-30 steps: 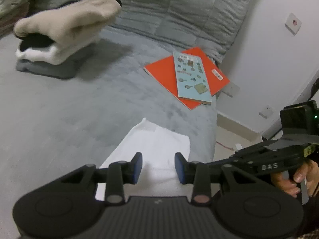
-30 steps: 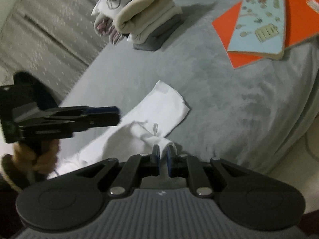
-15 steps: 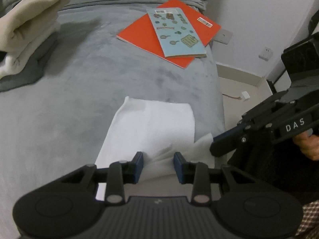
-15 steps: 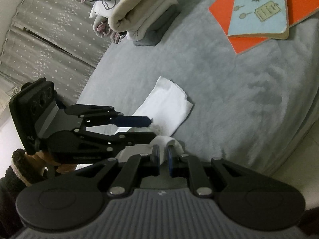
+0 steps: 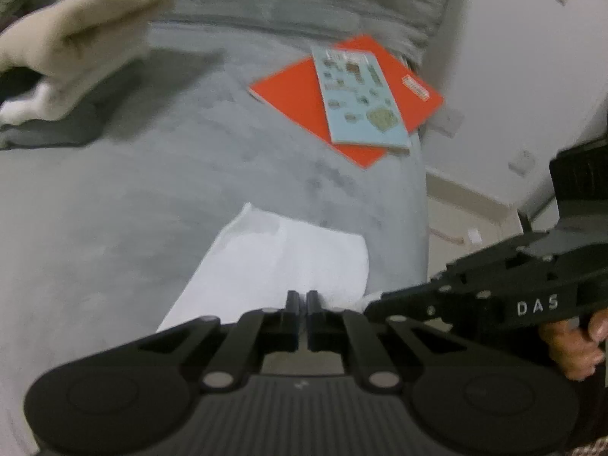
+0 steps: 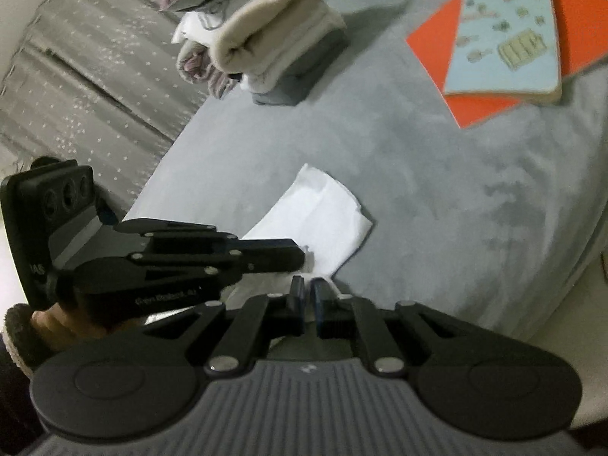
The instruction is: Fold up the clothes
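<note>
I am leaning over the bed (image 5: pixel 114 228), its grey cover spreading wide under both of my tools. At its far side a pile of folded clothes (image 6: pixel 273 38) is sitting, cream and white layers on a grey one. Off to the other side an orange folder (image 5: pixel 300 110) is lying flat with a pale blue booklet (image 5: pixel 361 102) resting on top of it. Nearer to me, close to the bed's edge, the white garment (image 5: pixel 281 262) is lying as a long, flat strip, one end pointing away from me.

My left gripper (image 5: pixel 303 296) is pinching the near end of that white cloth, its jaws clenched on the fabric. My right gripper (image 6: pixel 307 285) is doing the same just beside it, jaws clamped on a bunched bit of the same end. The two tools are sitting almost tip to tip, with my right hand (image 5: pixel 573 345) wrapping its handle.
</note>
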Demonstrator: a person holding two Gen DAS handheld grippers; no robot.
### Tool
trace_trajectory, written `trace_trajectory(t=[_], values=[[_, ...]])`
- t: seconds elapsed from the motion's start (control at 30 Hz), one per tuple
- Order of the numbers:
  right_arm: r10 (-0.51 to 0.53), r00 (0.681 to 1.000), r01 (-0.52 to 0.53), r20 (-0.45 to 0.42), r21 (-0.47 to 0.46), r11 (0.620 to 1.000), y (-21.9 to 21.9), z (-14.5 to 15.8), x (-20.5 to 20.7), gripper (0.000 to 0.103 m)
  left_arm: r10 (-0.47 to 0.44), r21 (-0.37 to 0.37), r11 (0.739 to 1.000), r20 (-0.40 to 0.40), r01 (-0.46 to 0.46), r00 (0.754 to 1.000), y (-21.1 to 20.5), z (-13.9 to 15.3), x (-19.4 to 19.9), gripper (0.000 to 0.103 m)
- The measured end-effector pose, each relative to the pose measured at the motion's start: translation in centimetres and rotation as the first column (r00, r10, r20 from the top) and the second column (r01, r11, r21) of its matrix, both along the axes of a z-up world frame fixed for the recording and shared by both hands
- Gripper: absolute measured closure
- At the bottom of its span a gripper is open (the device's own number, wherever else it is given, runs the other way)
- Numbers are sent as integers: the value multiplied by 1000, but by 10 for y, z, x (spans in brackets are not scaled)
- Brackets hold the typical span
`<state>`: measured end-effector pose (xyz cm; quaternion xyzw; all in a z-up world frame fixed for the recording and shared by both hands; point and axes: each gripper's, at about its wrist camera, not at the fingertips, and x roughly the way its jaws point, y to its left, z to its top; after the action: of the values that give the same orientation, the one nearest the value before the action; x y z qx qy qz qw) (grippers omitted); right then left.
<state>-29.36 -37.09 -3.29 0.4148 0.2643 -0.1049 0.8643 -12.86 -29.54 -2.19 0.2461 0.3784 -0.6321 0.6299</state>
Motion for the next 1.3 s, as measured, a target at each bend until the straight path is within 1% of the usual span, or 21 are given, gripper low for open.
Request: trace_trajectory(t=[0.07,0.1,0.2,0.27,0.37,0.43,0.47,0.53,0.57,0.63,0.67,0.7,0.73,0.8,0.87,0.97,1.07,1.2,1.3], values=[[-10,1000,11,18,-55,998,4,5,-3,100,30,-52,998,-4,-30,1000,5,7,1,100],[-22,999,25,30,-102,994,8,10,-5,100,43,-83,996,-8,-44,999,8,12,1,100],[-45,997,58,63,-228,972,18,21,-9,101,85,-173,981,-13,-86,996,11,25,4,100],[-46,997,64,69,-297,953,25,24,-9,101,115,-222,968,-15,-115,993,10,31,5,100],[-36,999,45,30,-364,930,32,23,-5,101,145,-245,958,-44,-152,988,6,32,10,100],[-23,1000,14,-20,-370,929,32,18,-1,103,152,-240,957,-60,-162,987,2,31,12,100],[-21,998,0,-54,-368,930,31,15,1,103,154,-236,958,-54,-163,987,-1,30,11,100],[-19,993,-23,-120,-337,941,26,6,4,103,153,-216,963,-39,-158,987,-4,27,10,100],[-15,991,-28,-135,-313,949,22,3,4,103,155,-208,965,-31,-158,987,-6,25,10,100],[-14,992,-21,-126,-270,963,16,0,0,103,165,-197,966,-19,-165,986,-8,22,11,100],[-17,993,-13,-114,-254,967,13,0,-1,100,170,-193,966,-15,-170,985,-8,21,13,100],[-24,995,1,-98,-233,973,10,0,-3,91,176,-191,966,-13,-175,984,-7,20,15,100],[-34,996,17,-79,-206,978,7,0,-5,89,181,-188,966,-11,-180,983,-7,20,17,100],[-53,998,47,-39,-153,987,1,1,-9,89,183,-185,966,-5,-181,983,-7,20,19,100],[-58,998,58,-3,-134,989,0,4,-11,89,179,-183,967,7,-175,984,-8,20,18,100],[-53,998,57,26,-191,980,6,7,-6,89,182,-175,969,21,-175,983,-9,19,19,100],[-25,999,34,36,-242,970,12,5,3,89,189,-167,969,28,-182,982,-9,17,21,100],[2,1000,3,16,-301,954,17,3,18,89,195,-158,969,32,-188,980,-8,14,25,100],[16,1000,-12,8,-375,927,24,6,25,89,200,-156,968,24,-194,980,-8,11,28,100]])
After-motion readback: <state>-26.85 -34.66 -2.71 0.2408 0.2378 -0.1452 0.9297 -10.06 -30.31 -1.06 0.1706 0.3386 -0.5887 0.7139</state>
